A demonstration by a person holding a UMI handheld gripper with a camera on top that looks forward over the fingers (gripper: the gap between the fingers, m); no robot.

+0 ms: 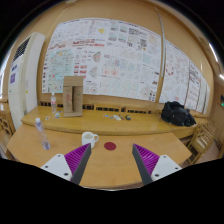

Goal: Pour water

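Your gripper [108,160] holds nothing: its two fingers stand apart, purple pads [76,157] facing inward across an open gap, with only bare tabletop showing between them. You are hovering above the near wooden table [110,170], not touching anything on it.

Just ahead of the fingers, a little to the left, stands one white cup [89,139]. Beside it, slightly right, lies one small red disc [110,146], possibly a bottle cap, though it is too small to be sure. Further left, well apart from the fingers, stands one clear bottle [41,133], upright near the table's edge. That bottle looks like your water source and the cup your target.

Judging from this, the pour has not begun. The bottle is ungrasped, upright and away from the cup, and whether the cup has water in it cannot be seen. What remains is everything: reach left, close on the bottle, carry it to the cup, tip it, set it back.

Beyond the near table runs a long counter [120,124] against the wall. On it stands one wooden box-like stand [73,96], and toward the right lies one black bag [178,113]. The wall [110,55] behind is covered with many printed sheets, too numerous and small to count.
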